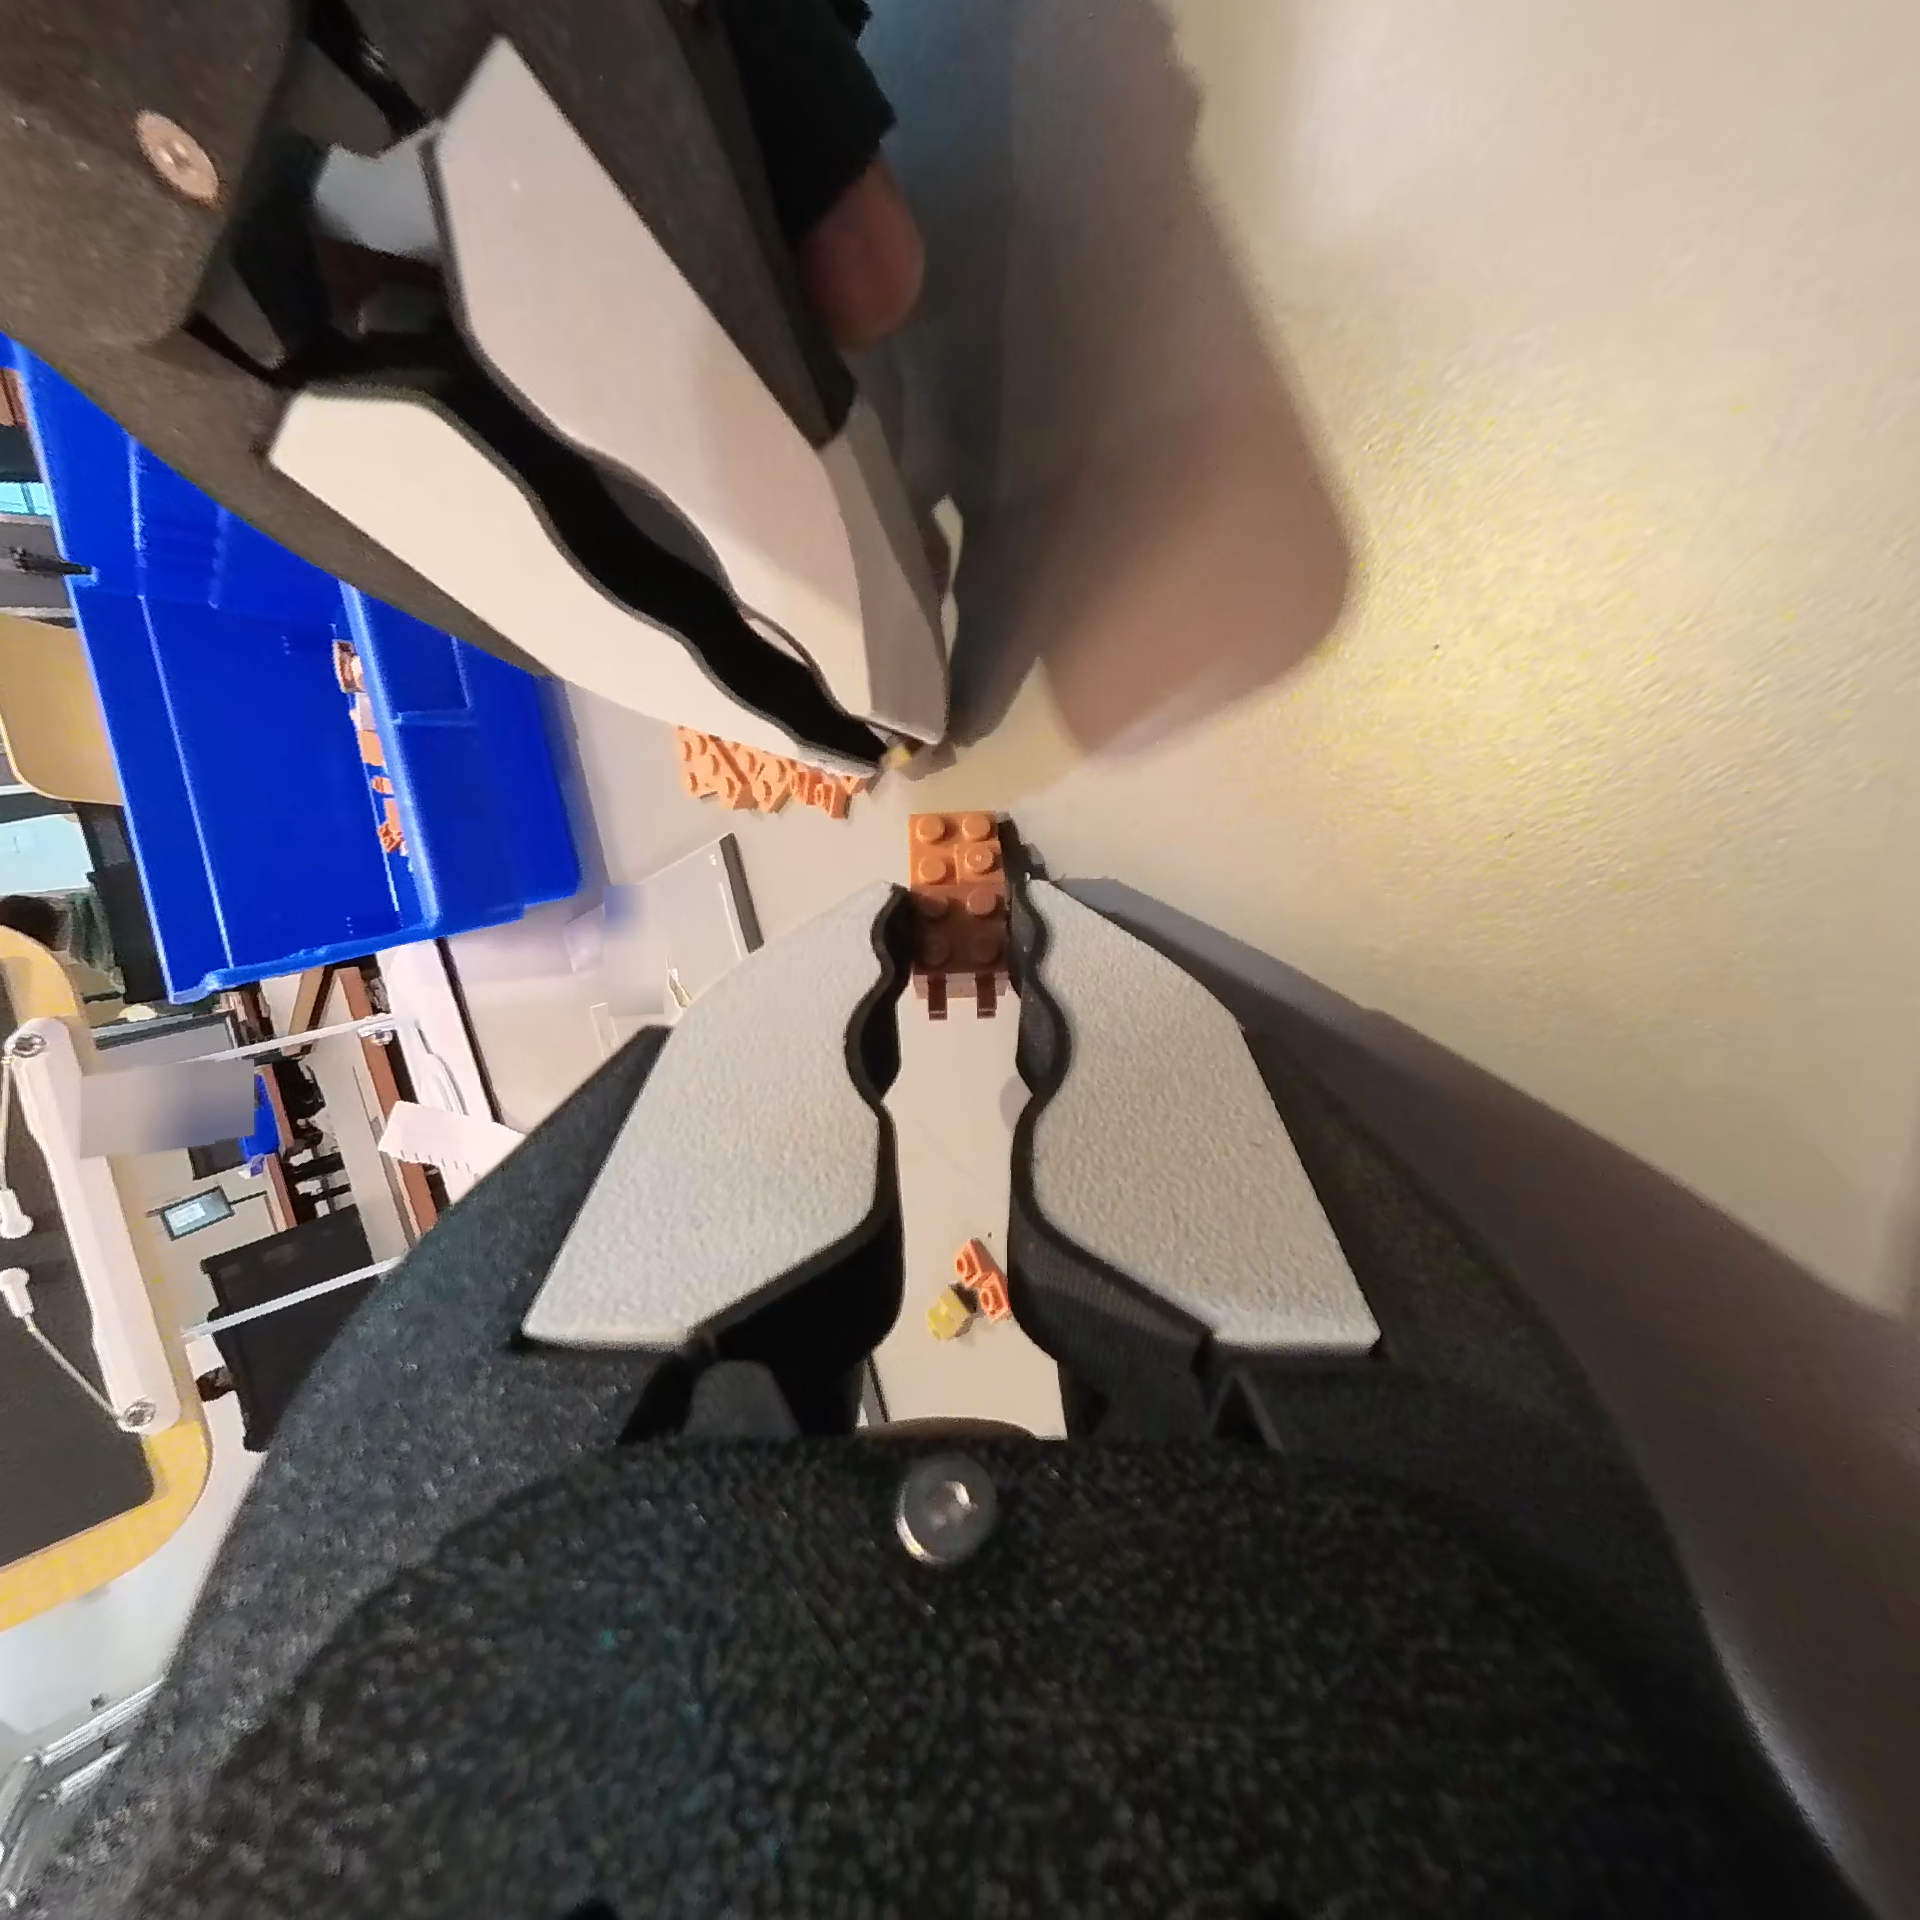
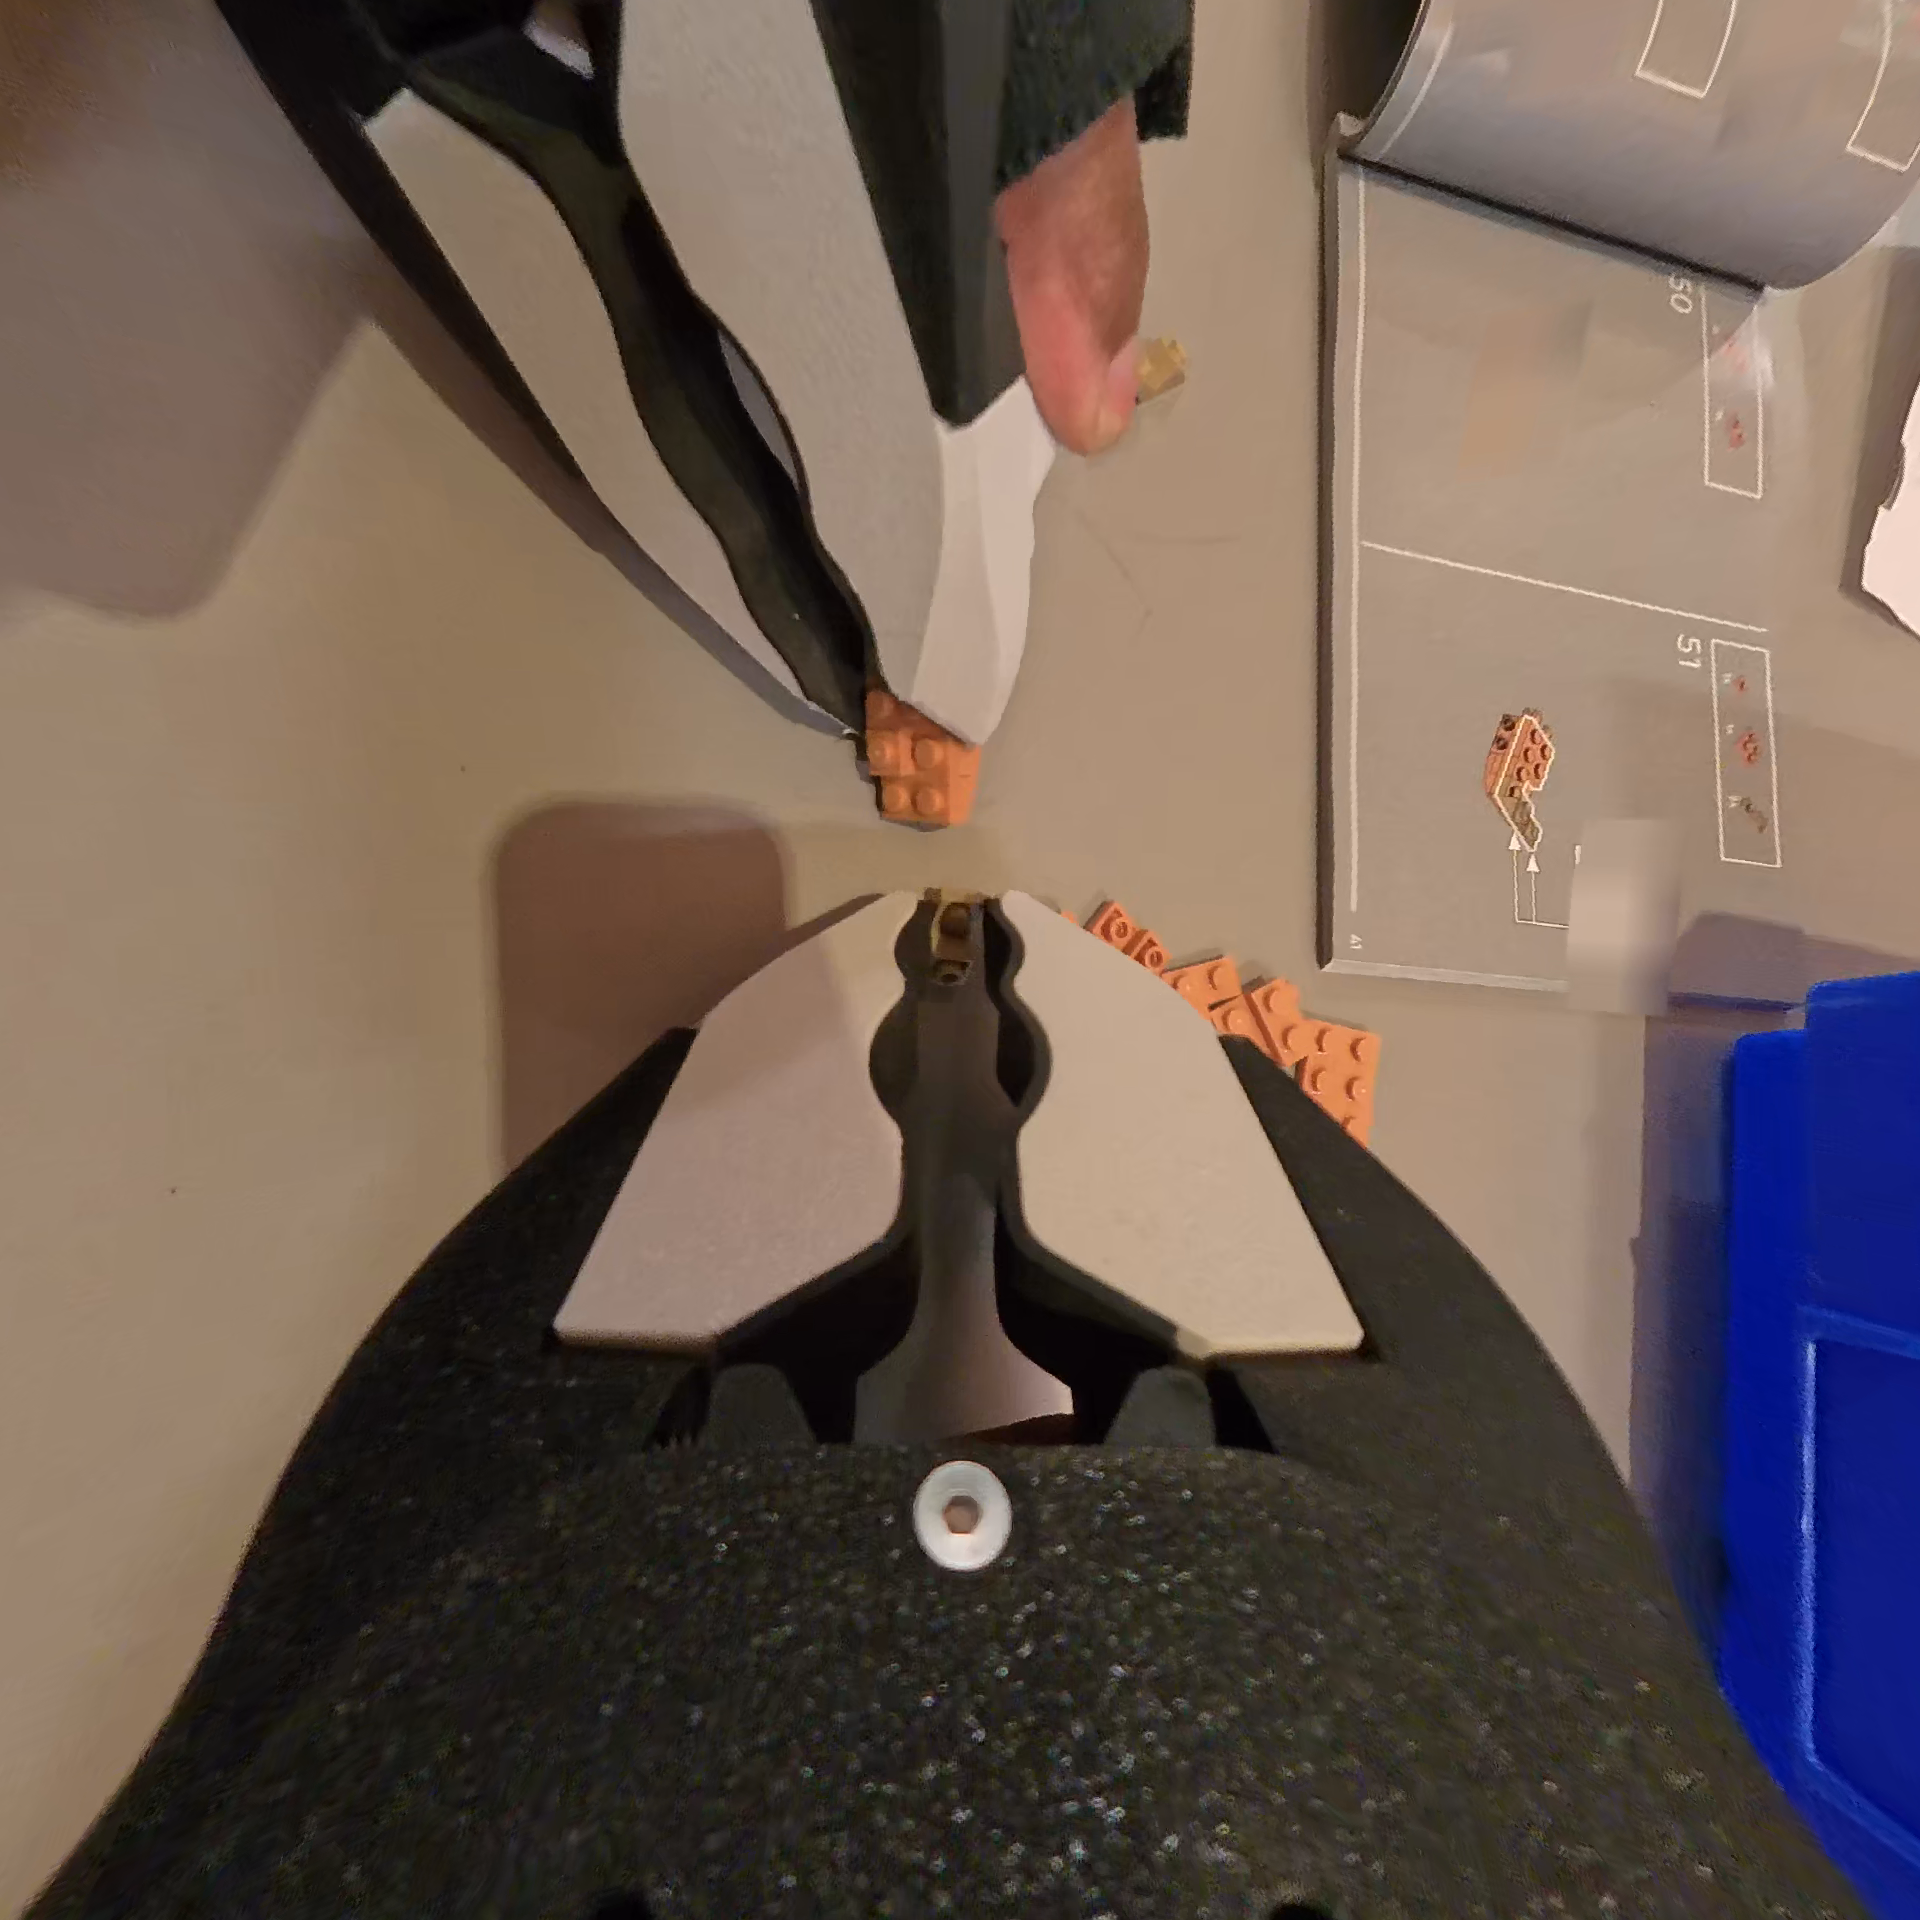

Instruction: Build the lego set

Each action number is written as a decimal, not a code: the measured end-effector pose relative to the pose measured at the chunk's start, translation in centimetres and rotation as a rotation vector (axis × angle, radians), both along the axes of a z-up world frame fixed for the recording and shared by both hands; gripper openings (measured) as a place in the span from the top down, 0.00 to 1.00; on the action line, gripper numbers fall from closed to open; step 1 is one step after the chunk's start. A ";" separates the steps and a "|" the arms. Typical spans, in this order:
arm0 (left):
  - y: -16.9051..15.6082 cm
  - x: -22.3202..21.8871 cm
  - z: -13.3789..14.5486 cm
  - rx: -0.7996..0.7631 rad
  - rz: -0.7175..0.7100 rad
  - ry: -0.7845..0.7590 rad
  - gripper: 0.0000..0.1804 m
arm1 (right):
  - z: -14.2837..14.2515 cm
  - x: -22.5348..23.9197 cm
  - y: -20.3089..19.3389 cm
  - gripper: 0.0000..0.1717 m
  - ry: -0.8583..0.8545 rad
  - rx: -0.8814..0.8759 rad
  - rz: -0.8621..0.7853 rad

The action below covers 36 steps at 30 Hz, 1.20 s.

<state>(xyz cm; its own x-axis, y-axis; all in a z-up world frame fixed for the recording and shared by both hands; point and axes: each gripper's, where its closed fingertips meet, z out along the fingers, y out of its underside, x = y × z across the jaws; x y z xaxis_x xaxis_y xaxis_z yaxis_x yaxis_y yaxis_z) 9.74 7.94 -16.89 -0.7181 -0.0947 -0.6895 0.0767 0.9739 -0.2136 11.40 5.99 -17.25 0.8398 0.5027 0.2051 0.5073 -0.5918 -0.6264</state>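
My left gripper (image 1: 961, 899) is shut on a small assembly of orange and brown studded bricks (image 1: 958, 868); both pads press its sides and its front half sticks out past the tips. In the right wrist view the same assembly (image 2: 923, 774) hangs from the left gripper's tips (image 2: 920, 717). My right gripper (image 2: 951, 912) is shut on a small tan piece (image 2: 951, 932) pinched at its tips. It faces the left gripper tip to tip with a short gap between the two pieces. In the left wrist view the right gripper (image 1: 906, 753) shows at the upper left with the tan piece at its tip.
A pile of orange plates (image 2: 1288, 1023) lies on the pale table (image 2: 260, 935), also seen in the left wrist view (image 1: 764, 781). A blue bin (image 2: 1818, 1403) stands at the right, an open instruction booklet (image 2: 1507, 623) beyond it. Loose small pieces (image 1: 971, 1294) and a tan piece (image 2: 1164, 364) lie about. Left and right tips are no more than a few centimetres apart.
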 end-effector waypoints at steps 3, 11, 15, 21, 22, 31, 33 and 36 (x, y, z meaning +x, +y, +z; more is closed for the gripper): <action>0.0 0.0 0.0 -0.001 0.000 0.000 0.90 | 0.6 0.2 -0.1 0.94 0.038 0.011 -0.009; 0.0 -0.1 0.0 0.001 0.002 0.001 0.90 | 0.3 0.7 0.1 0.94 0.061 0.000 -0.042; 0.2 0.0 -0.1 0.005 0.014 0.003 0.90 | 0.1 0.3 0.4 0.94 0.061 0.003 -0.043; 0.5 0.0 -0.1 0.016 0.034 0.009 0.90 | -0.1 0.0 0.5 0.94 0.017 0.008 -0.043; 0.6 0.1 -0.1 0.019 0.037 0.010 0.90 | -0.1 -0.1 0.6 0.95 0.009 0.010 -0.041; 0.8 0.1 0.0 0.019 0.048 0.006 0.90 | 0.8 0.4 0.4 0.94 0.062 0.010 -0.086; 0.9 0.2 0.1 0.019 0.050 0.005 0.90 | 0.7 0.8 0.3 0.94 0.075 -0.008 -0.112; 0.9 0.2 -0.1 0.021 0.050 0.008 0.90 | 0.2 1.0 0.4 0.94 0.088 -0.024 -0.143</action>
<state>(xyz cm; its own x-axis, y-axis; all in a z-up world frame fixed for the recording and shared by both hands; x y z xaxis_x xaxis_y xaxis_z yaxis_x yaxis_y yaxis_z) 9.92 8.82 -16.94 -0.7186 -0.1162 -0.6857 0.0261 0.9807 -0.1935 12.43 6.39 -17.02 0.9175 0.3802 0.1166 0.3600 -0.6694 -0.6499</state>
